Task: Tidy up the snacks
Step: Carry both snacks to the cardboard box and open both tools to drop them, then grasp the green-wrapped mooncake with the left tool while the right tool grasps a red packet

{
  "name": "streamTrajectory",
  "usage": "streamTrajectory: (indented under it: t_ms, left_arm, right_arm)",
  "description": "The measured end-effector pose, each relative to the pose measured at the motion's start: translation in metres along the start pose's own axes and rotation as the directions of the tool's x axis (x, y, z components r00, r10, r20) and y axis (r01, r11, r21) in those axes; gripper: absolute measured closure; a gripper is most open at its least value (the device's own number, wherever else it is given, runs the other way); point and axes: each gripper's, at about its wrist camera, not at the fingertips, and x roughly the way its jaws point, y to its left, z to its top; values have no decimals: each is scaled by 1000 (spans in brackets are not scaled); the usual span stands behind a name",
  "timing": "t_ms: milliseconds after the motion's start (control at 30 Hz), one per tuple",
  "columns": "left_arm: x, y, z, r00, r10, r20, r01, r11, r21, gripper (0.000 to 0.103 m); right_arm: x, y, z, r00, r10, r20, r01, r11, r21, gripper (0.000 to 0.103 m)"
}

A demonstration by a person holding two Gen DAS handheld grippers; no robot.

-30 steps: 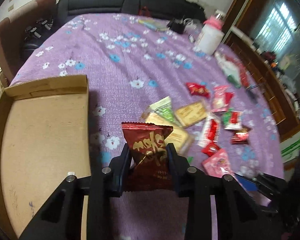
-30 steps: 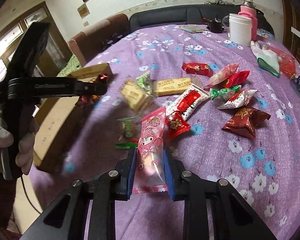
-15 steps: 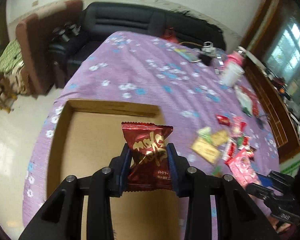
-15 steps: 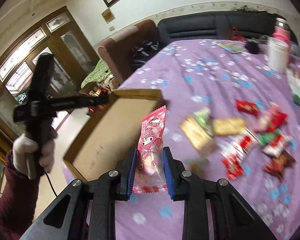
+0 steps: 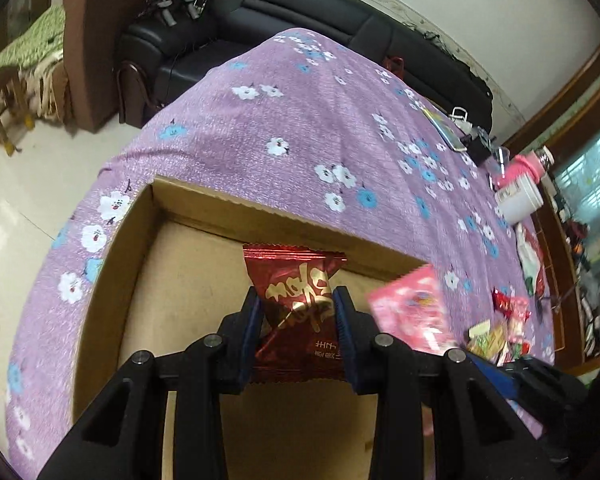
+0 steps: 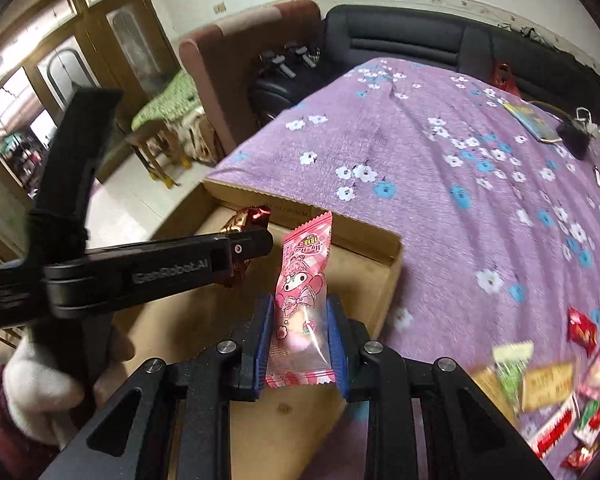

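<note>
My left gripper [image 5: 298, 300] is shut on a dark red snack packet with gold lettering [image 5: 296, 304] and holds it above the open cardboard box [image 5: 196, 280]. My right gripper [image 6: 300, 308] is shut on a pink cartoon candy packet [image 6: 302, 280], also over the box [image 6: 388, 276]. The left gripper [image 6: 256, 244] shows in the right wrist view, with the red packet [image 6: 250, 216] in it. The pink packet [image 5: 412, 312] shows blurred at the right of the left wrist view.
The box sits at the edge of a table with a purple flowered cloth [image 5: 320, 128]. Several loose snacks [image 6: 548, 384] lie on the cloth to the right. A white jar [image 5: 518, 200] and a pink bottle stand far right. A black sofa [image 5: 300, 12] is behind.
Both grippers have carried their packets left from the snack pile to above the box. The pink packet has come close beside the red one.
</note>
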Motion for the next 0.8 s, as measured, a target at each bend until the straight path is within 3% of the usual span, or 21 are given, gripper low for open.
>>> streamTrajectory:
  t_ms: [100,233,400,500,600,667,733,767,800]
  left_arm:
    - [0,8,3,1000,-13,10,13,1000,-28,63]
    - [-5,9,3,999,-43,19,43,998,-39,45]
    - [-27,0,-6,997,-62,42,64,997,-37,44]
    - [-61,-20,-20,991,-83,103,83,997,-1,44]
    - [-101,-48,-41,977,-96,190,88,995,53,37]
    - [-127,-66,-58,961,-102,256,83,993,86,25]
    - [-147,-84,-77,940,-94,328,61,992,109,13]
    - [-156,-95,-89,925,-89,368,44,991,127,6]
    - [-160,-104,-99,917,-91,389,38,989,142,0]
  right_arm:
    - [13,4,5,997,-72,15,72,997,-30,72]
    - [16,3,6,994,-102,29,103,993,-50,45]
    - [-20,-7,-1,989,-103,105,104,995,-4,44]
    - [-62,-20,-14,977,-112,184,109,994,26,43]
    - [-111,-34,-36,944,-152,294,142,988,54,27]
    - [-141,-45,-54,905,-206,373,188,979,83,5]
    - [-164,-57,-74,862,-253,440,229,967,109,0]
    - [-172,-66,-84,850,-267,454,242,964,114,0]
    - [-175,-76,-91,854,-284,436,259,959,117,0]
